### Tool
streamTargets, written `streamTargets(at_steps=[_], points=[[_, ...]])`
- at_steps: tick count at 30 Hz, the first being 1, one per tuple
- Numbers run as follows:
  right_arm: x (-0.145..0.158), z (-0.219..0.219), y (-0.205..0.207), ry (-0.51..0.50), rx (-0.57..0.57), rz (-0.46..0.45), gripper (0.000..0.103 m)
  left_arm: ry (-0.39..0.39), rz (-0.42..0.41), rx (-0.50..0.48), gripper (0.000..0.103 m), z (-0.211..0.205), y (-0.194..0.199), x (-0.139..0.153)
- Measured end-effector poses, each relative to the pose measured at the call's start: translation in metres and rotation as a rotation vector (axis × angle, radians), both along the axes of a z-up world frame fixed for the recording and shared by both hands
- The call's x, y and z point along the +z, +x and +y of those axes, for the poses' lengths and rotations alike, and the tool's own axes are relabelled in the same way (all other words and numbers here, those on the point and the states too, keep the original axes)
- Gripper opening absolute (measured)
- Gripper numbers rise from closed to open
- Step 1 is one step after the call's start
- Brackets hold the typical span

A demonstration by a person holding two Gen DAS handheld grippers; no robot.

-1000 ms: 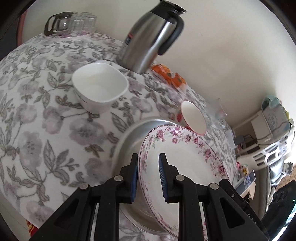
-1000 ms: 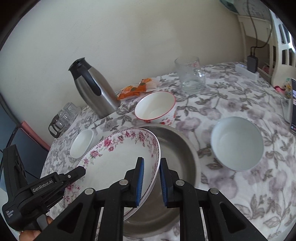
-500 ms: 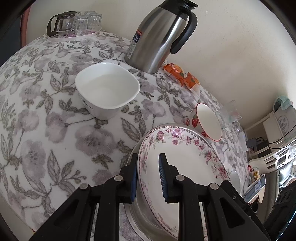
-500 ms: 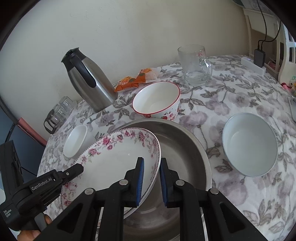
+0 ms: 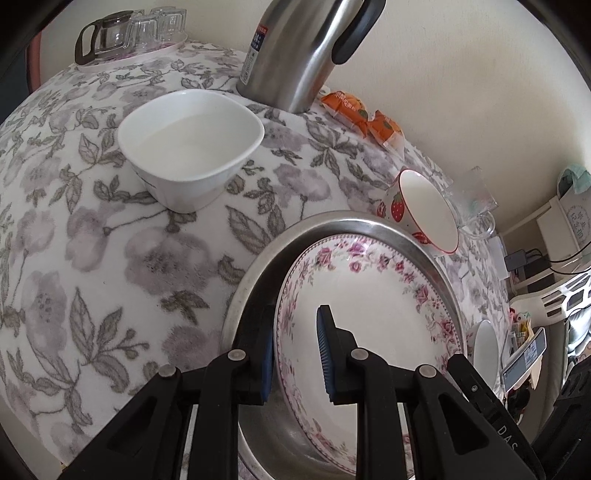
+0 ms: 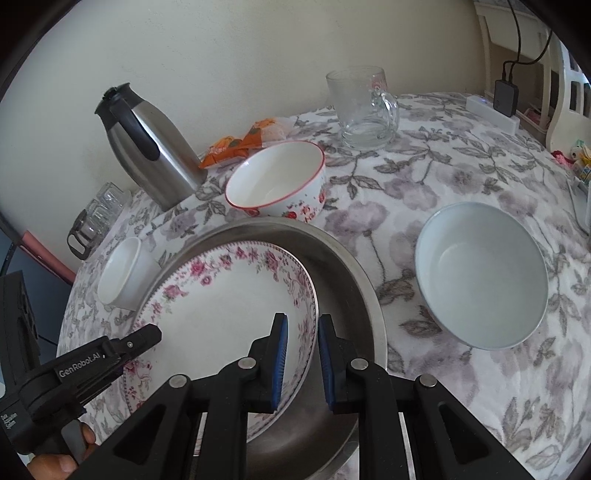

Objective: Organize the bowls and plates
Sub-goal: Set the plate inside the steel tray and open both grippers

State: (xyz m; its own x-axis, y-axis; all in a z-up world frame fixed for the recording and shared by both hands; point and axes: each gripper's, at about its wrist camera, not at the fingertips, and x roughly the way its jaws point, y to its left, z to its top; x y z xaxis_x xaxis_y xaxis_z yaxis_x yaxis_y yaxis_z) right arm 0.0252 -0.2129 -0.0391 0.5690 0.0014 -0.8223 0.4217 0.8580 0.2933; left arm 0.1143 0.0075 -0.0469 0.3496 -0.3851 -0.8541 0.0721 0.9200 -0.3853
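Two grippers share one load: the floral plate [image 6: 225, 314]. Left gripper [image 5: 295, 350] pinches the plate's rim, one blue pad outside the rim, one on the inner face. Right gripper [image 6: 299, 354] pinches the opposite rim the same way, blue pads either side of the edge. Both jaws nearly pressed together, only the plate wall between them.

Plate sits tilted inside the steel basin [image 6: 343, 266], its left side high, its right side low in the basin. Whether the underside touches the basin floor, cannot tell. In the right wrist view the left gripper reaches in from the lower left, with fingers of the person's hand [image 6: 55, 459] visible on its handle.

Other task items on the table [image 6: 461, 155], which has a grey floral cloth:
- Red-rimmed strawberry bowl [image 6: 277, 181], upright, just behind the basin's far rim, close to touching.
- Pale round bowl [image 6: 480, 273], upright, right of the basin, apart from it.
- White square bowl [image 5: 190, 144], upright, left of the basin toward the table's left edge, apart from it.

Rest:
- Steel thermos jug [image 6: 147, 147], black handle, at the far edge against the wall.
- Orange snack packets [image 6: 240, 144] beside the jug, behind the strawberry bowl.
- Glass mug [image 6: 364, 107] at the far edge, right of the packets.
- Small glasses and glass pot [image 5: 129, 31] on a tray at the far left corner.
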Motion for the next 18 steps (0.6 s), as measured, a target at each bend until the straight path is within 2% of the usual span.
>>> streamTargets(at_steps=[4, 18], points=[[-0.006, -0.002, -0.001, 0.009, -0.004, 0.015, 0.018, 0.002, 0.027, -0.007, 0.022, -0.001, 0.0, -0.006], [0.001, -0.003, -0.003, -0.02, -0.01, 0.032, 0.018, 0.051, 0.041, -0.048, 0.022, -0.011, -0.002, -0.007]])
